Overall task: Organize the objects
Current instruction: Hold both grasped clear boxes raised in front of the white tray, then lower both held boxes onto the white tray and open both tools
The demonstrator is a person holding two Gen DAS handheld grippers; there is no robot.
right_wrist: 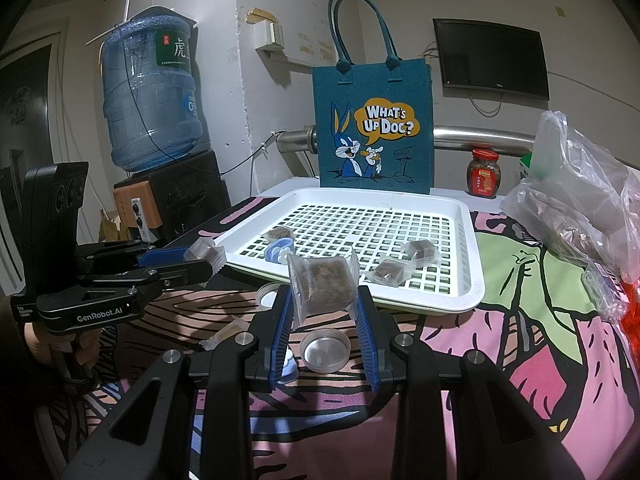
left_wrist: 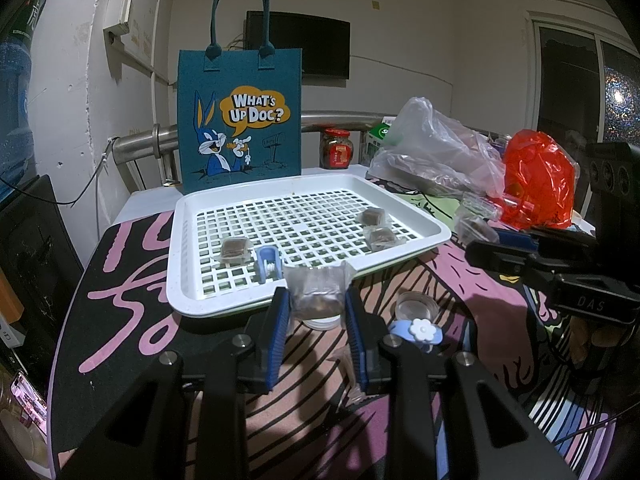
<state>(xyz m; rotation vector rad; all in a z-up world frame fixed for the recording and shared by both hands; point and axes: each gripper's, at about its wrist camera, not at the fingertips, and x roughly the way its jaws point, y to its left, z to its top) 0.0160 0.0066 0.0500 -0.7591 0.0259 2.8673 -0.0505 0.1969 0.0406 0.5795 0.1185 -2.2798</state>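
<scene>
My left gripper (left_wrist: 317,294) is shut on a clear-wrapped snack packet (left_wrist: 316,286), held just before the near rim of the white slotted tray (left_wrist: 424,236). In the tray lie three wrapped brown cubes (left_wrist: 234,250) (left_wrist: 372,216) (left_wrist: 382,237) and a blue clip (left_wrist: 267,265). My right gripper (right_wrist: 324,292) is shut on a wrapped brown cube (right_wrist: 326,282) near the tray's (right_wrist: 460,292) front edge. Each gripper shows in the other's view: the right gripper (left_wrist: 476,238) at the right, the left gripper (right_wrist: 208,260) at the left, both holding their packets.
Round clear lids (right_wrist: 325,350) (left_wrist: 416,306), a blue flower clip (left_wrist: 418,332) and a loose packet (right_wrist: 228,332) lie on the patterned cloth in front of the tray. Behind it stand a blue felt bag (right_wrist: 372,132) and a red-lidded jar (right_wrist: 485,174). Plastic bags (left_wrist: 440,152) (left_wrist: 536,180) pile up at the right.
</scene>
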